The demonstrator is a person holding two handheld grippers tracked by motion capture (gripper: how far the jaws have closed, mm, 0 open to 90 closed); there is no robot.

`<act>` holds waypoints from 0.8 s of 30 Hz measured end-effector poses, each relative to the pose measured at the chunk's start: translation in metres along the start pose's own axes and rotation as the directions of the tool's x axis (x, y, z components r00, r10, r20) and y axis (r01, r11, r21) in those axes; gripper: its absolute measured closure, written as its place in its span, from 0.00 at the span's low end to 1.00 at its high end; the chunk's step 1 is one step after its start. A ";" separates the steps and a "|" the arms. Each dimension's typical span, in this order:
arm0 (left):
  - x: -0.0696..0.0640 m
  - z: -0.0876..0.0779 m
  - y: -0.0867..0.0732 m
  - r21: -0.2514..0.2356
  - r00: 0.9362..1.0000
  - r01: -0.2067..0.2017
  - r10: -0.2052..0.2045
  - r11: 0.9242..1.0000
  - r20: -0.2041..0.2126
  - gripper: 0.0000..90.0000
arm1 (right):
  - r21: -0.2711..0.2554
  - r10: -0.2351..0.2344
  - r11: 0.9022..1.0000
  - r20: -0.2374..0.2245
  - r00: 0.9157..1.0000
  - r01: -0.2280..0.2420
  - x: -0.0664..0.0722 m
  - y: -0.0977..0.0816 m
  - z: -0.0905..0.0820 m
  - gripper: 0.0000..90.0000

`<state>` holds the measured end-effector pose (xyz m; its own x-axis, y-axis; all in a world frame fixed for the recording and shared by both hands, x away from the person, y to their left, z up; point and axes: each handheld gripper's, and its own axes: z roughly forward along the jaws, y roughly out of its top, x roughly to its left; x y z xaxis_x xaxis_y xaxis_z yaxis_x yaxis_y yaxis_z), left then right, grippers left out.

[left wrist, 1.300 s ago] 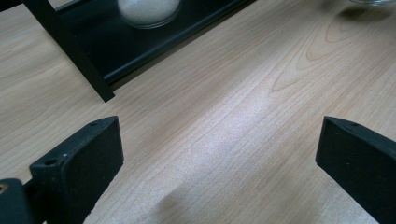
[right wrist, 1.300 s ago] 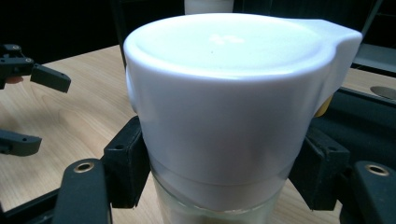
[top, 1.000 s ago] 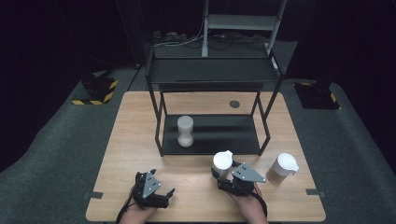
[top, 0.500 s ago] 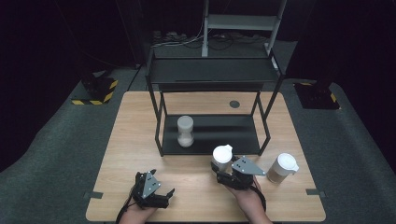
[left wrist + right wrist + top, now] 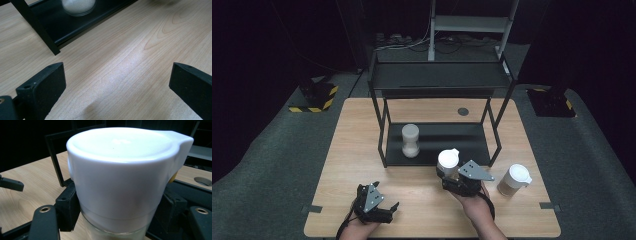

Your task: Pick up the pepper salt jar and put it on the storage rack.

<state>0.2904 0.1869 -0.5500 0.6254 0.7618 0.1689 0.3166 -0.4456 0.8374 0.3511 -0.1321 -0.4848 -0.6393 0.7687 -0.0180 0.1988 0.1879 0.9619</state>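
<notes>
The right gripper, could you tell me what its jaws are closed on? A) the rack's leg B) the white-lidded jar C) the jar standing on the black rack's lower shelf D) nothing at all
B: the right gripper has its jaws clamped on the white-lidded jar just below the lid.

The jar I have in hand (image 5: 448, 162) is a clear glass one with a broad white lid that has a small spout-like tab jutting from one side; in the right gripper view (image 5: 125, 182) the lid looks smooth and matte, seated squarely on the glass below it. I see it standing upright, clamped at the glass just under the lid, near the front edge of the shelf's lower board. I cannot tell whether its base touches the table. A pale content shows faintly through the glass.
</notes>
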 end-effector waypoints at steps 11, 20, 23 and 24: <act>0.000 -0.001 0.000 -0.004 1.000 -0.001 0.001 1.000 0.000 0.01 | -0.007 0.009 1.000 0.006 1.000 -0.009 -0.004 0.008 0.010 0.34; 0.001 -0.001 0.000 -0.001 1.000 -0.002 0.002 1.000 0.003 0.01 | -0.015 0.010 1.000 0.015 1.000 -0.010 -0.007 0.017 0.016 0.34; 0.001 -0.001 0.000 -0.003 1.000 -0.001 0.001 1.000 0.003 0.01 | -0.016 0.013 1.000 0.019 1.000 -0.012 -0.009 0.020 0.018 0.34; 0.001 -0.001 0.000 -0.003 1.000 -0.003 0.003 1.000 0.004 0.01 | -0.017 0.012 1.000 0.021 1.000 -0.012 -0.009 0.021 0.019 0.34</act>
<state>0.2901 0.1881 -0.5497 0.6288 0.7589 0.1693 0.3131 -0.4464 0.8383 0.3753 -0.1236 -0.4700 -0.6210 0.7837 -0.0118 0.1935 0.1679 0.9666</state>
